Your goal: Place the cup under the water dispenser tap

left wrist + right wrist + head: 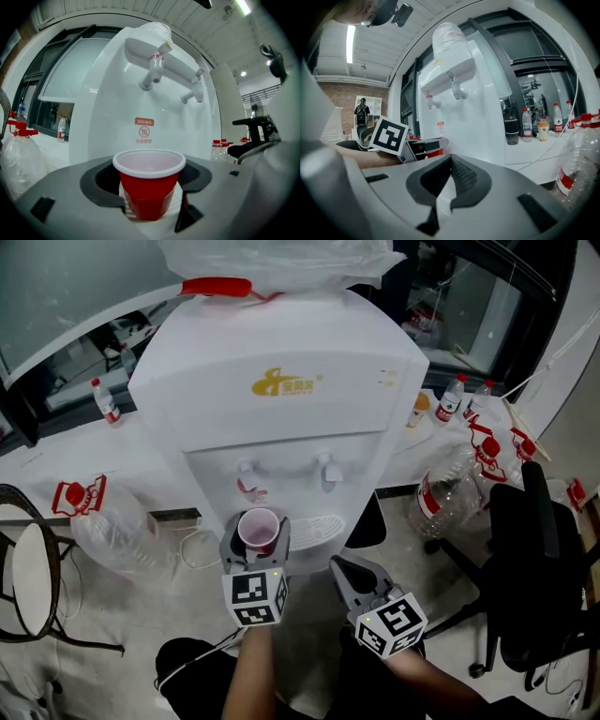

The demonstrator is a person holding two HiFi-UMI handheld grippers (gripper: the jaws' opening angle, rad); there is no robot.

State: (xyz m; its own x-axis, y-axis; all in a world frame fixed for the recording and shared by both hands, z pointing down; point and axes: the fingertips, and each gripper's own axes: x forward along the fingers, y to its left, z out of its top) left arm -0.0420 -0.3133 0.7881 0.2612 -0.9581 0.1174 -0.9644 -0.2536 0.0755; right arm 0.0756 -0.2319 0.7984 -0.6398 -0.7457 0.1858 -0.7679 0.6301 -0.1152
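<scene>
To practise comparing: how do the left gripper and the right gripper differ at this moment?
The left gripper has its jaws wide, gripping a red cup; the right gripper has its jaws together and empty. The left gripper reaches closer to the dispenser than the right gripper. Both are grey and point toward the dispenser.

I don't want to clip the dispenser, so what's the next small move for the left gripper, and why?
Probably ease the left gripper forward toward the water dispenser, keeping it level. Its fingers hold the red cup upright, and in the left gripper view the red-marked tap sits ahead of and above the rim, so the cup isn't under the spout yet.
</scene>
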